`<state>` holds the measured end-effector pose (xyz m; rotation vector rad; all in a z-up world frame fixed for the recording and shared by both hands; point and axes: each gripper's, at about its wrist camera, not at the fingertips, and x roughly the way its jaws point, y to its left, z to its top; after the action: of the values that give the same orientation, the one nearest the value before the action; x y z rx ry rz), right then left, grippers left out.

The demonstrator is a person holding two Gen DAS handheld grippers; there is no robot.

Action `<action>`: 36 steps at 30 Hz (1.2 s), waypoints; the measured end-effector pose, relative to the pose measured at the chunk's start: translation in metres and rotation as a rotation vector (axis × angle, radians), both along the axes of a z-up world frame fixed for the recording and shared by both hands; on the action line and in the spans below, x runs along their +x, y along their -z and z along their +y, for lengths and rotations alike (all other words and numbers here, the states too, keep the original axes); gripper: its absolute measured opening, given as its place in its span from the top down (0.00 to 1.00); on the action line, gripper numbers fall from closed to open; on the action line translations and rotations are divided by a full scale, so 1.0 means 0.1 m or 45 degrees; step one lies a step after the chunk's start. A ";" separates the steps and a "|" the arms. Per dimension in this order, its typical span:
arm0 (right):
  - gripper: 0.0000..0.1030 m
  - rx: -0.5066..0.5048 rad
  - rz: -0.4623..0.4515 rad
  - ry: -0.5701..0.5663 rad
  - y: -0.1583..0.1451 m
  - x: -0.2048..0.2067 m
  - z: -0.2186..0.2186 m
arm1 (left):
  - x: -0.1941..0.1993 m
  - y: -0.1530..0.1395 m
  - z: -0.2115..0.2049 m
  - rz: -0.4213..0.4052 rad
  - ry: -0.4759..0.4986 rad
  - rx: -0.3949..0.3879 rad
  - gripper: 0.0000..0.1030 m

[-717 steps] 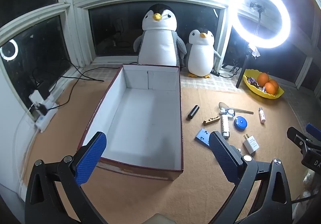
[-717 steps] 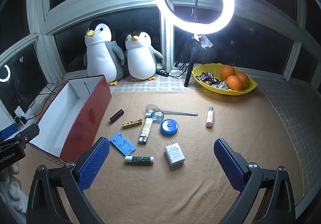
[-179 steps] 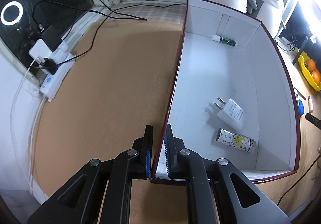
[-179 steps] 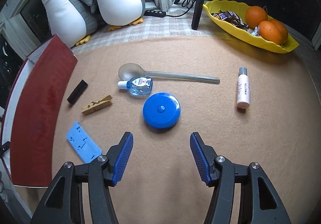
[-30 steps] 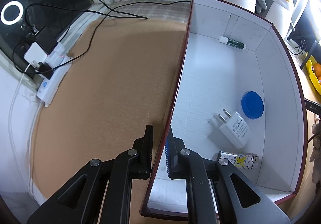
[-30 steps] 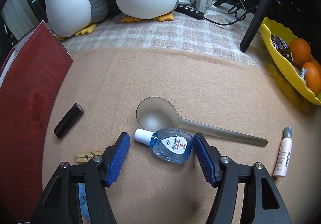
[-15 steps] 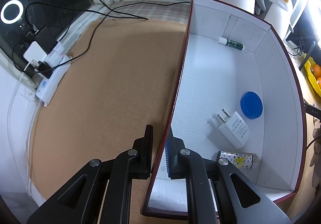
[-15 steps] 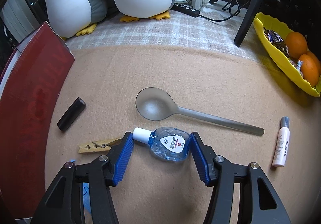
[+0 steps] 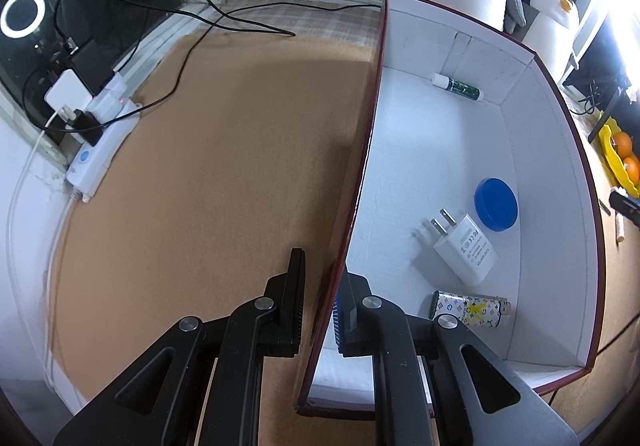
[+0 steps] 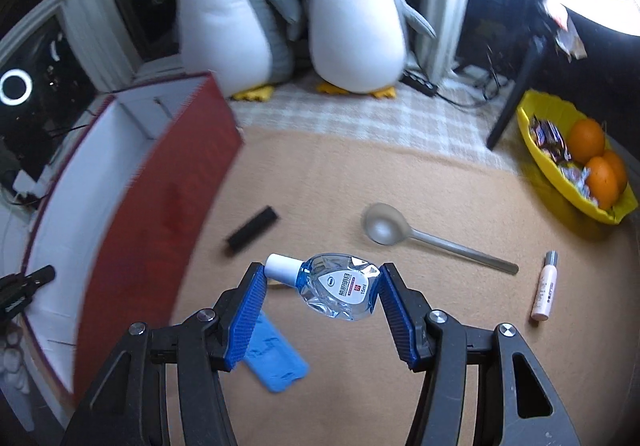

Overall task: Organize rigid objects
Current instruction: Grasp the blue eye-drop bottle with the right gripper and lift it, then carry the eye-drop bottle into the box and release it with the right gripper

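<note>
My right gripper (image 10: pixel 322 304) is shut on a clear blue eye-drop bottle (image 10: pixel 336 288) with a white cap, held above the tan mat. My left gripper (image 9: pixel 320 298) is shut on the near left wall of the red box (image 9: pixel 362 174) with a white inside. In the box lie a blue round disc (image 9: pixel 495 199), a white plug charger (image 9: pixel 464 244), a patterned lighter (image 9: pixel 468 304) and a green tube (image 9: pixel 456 86). On the mat lie a grey spoon (image 10: pixel 420 234), a black stick (image 10: pixel 252 232), a blue plastic piece (image 10: pixel 272 358) and a pink tube (image 10: pixel 545 292).
Two plush penguins (image 10: pixel 352 18) stand at the back by the window. A yellow bowl (image 10: pixel 532 150) with oranges and sweets is at the right, beside a ring-light stand (image 10: pixel 516 94). A power strip (image 9: pixel 92 154) with cables lies left of the box.
My right gripper has closed on the eye-drop bottle and lifted it off the mat, swinging left toward the box. The left gripper still holds the box wall.
</note>
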<state>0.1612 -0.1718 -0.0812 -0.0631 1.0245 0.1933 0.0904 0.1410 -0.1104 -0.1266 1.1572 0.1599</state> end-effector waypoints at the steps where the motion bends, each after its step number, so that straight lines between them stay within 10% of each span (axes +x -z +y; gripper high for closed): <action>1: 0.48 0.005 -0.016 -0.026 -0.07 -0.04 0.09 | -0.01 0.00 0.00 -0.003 0.001 -0.003 0.88; 18: 0.48 -0.011 -0.086 -0.377 -0.32 -0.57 1.30 | -0.17 -0.06 0.04 -0.070 0.021 -0.054 0.93; 36: 0.48 -0.067 -0.044 -0.446 -0.09 -0.72 1.75 | -0.22 -0.07 0.07 -0.102 0.032 -0.084 0.93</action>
<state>0.0890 0.0031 -0.0721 -0.2937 0.9792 0.4822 0.0687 0.1479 -0.1030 -0.1749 1.0838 0.0935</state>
